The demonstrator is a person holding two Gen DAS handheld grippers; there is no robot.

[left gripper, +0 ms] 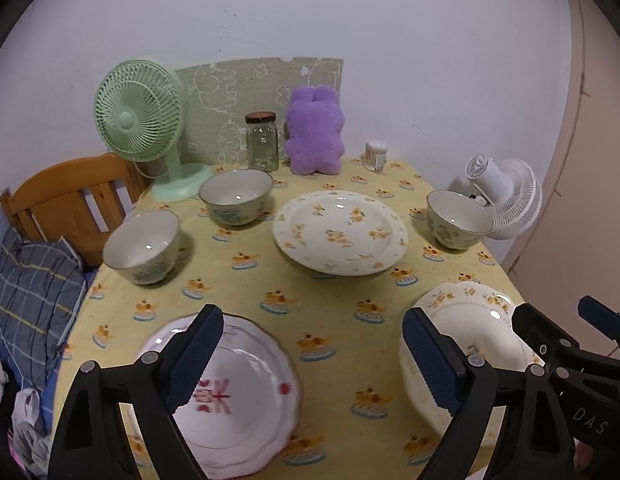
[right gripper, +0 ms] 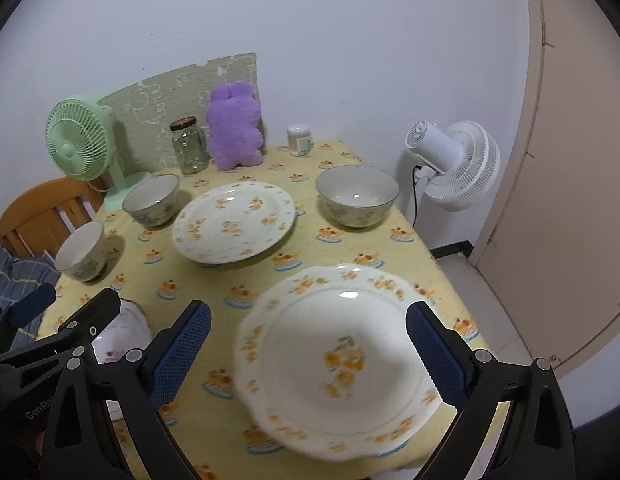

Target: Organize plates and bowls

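Between the right hand-held gripper's (right gripper: 307,354) open jaws lies the yellow-flowered plate (right gripper: 342,360).

Fans (left gripper: 139,110), jar (left gripper: 262,142), plush (left gripper: 314,130)

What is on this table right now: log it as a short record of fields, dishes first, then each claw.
surface: table with yellow printed cloth
plates: three; middle plate, red-marked plate near left, yellow-flowered plate near right
bowls: three; two on the left, one on the right
stacking: none, all dishes apart
back row: green fan, glass jar, purple plush toy
left claw: open, holds nothing
right claw: open, above the yellow-flowered plate, no grip
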